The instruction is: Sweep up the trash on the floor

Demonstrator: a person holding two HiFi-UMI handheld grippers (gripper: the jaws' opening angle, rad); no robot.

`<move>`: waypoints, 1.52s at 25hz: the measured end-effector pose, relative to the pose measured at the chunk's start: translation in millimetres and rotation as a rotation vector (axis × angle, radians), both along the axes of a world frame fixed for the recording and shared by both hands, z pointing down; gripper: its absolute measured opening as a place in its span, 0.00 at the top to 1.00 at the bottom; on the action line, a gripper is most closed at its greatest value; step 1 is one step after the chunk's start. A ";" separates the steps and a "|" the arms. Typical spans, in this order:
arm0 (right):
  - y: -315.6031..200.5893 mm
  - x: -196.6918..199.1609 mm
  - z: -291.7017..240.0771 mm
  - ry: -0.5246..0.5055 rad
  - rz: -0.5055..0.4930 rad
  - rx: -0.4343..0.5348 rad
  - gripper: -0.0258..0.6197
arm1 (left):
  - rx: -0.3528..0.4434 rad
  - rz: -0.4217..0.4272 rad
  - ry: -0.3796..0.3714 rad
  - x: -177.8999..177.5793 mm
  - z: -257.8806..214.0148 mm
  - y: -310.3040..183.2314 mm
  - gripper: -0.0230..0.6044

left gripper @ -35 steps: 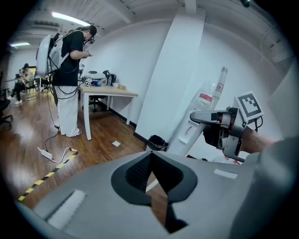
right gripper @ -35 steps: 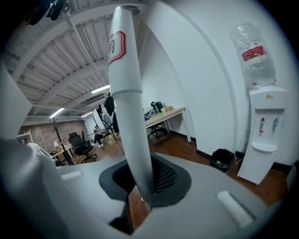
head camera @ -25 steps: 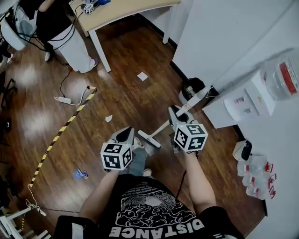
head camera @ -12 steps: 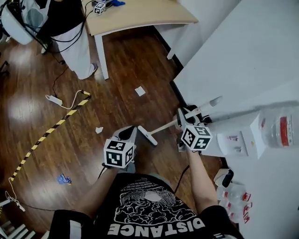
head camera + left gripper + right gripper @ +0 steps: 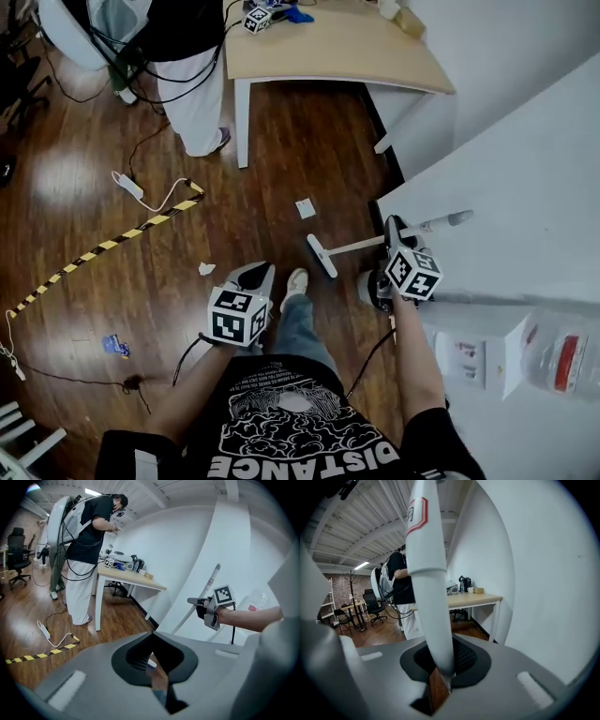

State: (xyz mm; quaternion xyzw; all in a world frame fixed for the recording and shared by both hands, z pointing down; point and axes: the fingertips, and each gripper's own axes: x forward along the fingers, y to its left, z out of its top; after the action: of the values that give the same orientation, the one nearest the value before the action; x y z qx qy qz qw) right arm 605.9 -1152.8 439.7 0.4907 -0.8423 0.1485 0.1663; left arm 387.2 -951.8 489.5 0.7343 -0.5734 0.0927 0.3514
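Wood floor (image 5: 281,141) beside a white wall (image 5: 525,169); broom in hand, litter lying loose.
Left gripper (image 5: 255,273): jaws pressed together, nothing between them. Right gripper (image 5: 392,227): jaws pinching the white handle of the broom (image 5: 322,256), its head near the person's shoe. Blue wrapper (image 5: 114,345) lies far left, crumpled paper (image 5: 205,269) just beside the left gripper, paper scrap (image 5: 305,207) beyond the broom head. Farther off, a second person (image 5: 202,94) stands at a table (image 5: 328,47).

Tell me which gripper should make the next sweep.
Right: the right gripper is shut on the broom handle, its head near the paper scrap. The left gripper holds nothing.
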 end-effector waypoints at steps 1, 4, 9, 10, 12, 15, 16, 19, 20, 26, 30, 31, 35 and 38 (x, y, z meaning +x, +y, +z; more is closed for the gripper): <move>-17.7 -1.3 4.1 0.003 -0.009 -0.002 0.90 | -0.010 -0.018 -0.006 -3.6 3.7 -9.2 0.95; -70.8 -6.4 17.6 0.016 -0.047 -0.011 0.91 | -0.044 -0.077 -0.026 -15.4 13.1 -40.4 0.95; -151.6 -3.0 41.2 0.030 -0.083 -0.046 0.91 | -0.085 -0.142 -0.046 -20.2 19.2 -97.7 0.95; -165.1 -2.2 45.5 0.033 -0.089 -0.050 0.91 | -0.091 -0.151 -0.051 -20.5 20.2 -106.8 0.95; -189.6 -4.1 53.2 0.041 -0.105 -0.051 0.91 | -0.105 -0.173 -0.060 -24.0 22.7 -122.1 0.95; -220.5 -12.6 63.6 0.063 -0.135 -0.036 0.91 | -0.125 -0.204 -0.074 -31.9 27.6 -136.3 0.95; -228.9 -16.7 67.1 0.074 -0.149 -0.028 0.91 | -0.134 -0.214 -0.077 -34.6 29.6 -138.2 0.95; -249.9 -29.7 77.9 0.115 -0.199 -0.005 0.91 | -0.165 -0.229 -0.092 -41.7 34.9 -139.1 0.95; -258.1 -33.8 80.4 0.129 -0.214 0.004 0.91 | -0.173 -0.227 -0.098 -43.1 36.1 -140.1 0.95; -305.7 -58.7 83.2 0.187 -0.260 0.089 0.91 | -0.201 -0.237 -0.137 -53.7 35.5 -144.4 0.95; -314.4 -69.7 85.8 0.212 -0.269 0.134 0.91 | -0.200 -0.243 -0.146 -56.9 32.0 -149.3 0.95; -307.4 -74.9 92.9 0.216 -0.287 0.125 0.91 | -0.204 -0.245 -0.146 -57.6 32.9 -148.7 0.95; -265.7 -87.5 130.4 0.203 -0.342 0.022 0.91 | -0.222 -0.248 -0.131 -54.9 40.2 -147.3 0.95; -242.5 -92.0 141.4 0.116 -0.325 -0.056 0.89 | -0.226 -0.251 -0.125 -54.0 43.8 -144.6 0.95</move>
State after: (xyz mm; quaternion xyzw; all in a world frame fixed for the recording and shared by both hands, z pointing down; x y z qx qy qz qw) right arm 513.9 -1395.3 581.1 0.3509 -0.8952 0.1145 0.2498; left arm 333.2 -1096.4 533.3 0.6055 -0.6672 0.1573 0.4044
